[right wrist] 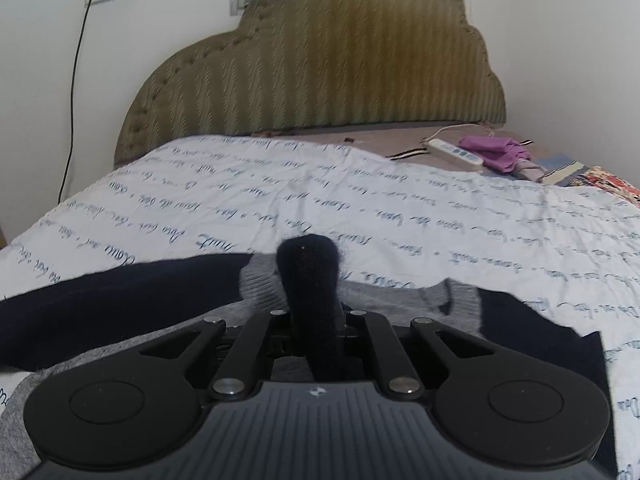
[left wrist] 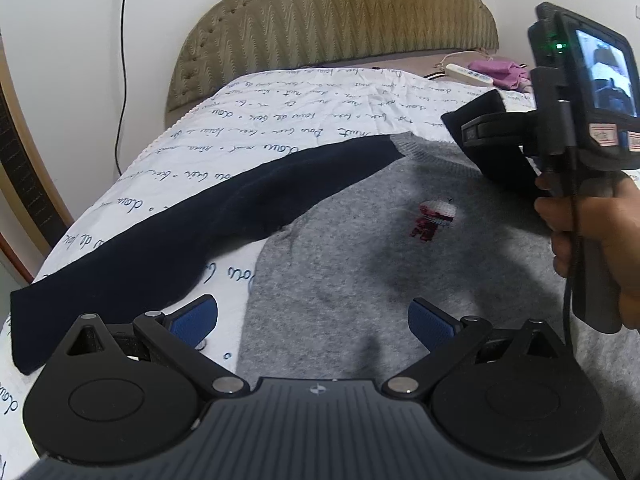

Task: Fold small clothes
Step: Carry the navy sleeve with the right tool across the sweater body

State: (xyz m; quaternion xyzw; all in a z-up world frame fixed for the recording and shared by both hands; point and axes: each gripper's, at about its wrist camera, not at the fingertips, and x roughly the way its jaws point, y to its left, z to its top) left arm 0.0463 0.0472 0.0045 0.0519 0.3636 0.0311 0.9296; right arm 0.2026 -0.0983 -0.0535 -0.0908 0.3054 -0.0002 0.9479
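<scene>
A small grey sweater [left wrist: 360,264] with dark navy sleeves lies flat on the bed, a red and white figure [left wrist: 434,218] on its chest. One navy sleeve [left wrist: 168,248] stretches out to the left. My left gripper [left wrist: 312,320] hovers open over the sweater's lower body, blue pads [left wrist: 196,320] wide apart with nothing between them. The right gripper [left wrist: 492,140], held by a hand [left wrist: 592,236], is shut on the other navy sleeve [right wrist: 310,284] and holds it lifted above the sweater's neckline [right wrist: 420,292]. In the right wrist view the sleeve end sticks up past the closed fingers.
The bed carries a white sheet with blue script [right wrist: 360,208]. An olive padded headboard [right wrist: 320,72] stands behind. A white power strip [right wrist: 454,152] and a purple cloth [right wrist: 496,154] lie at the far right. A black cable [right wrist: 74,92] hangs from a wall socket at left.
</scene>
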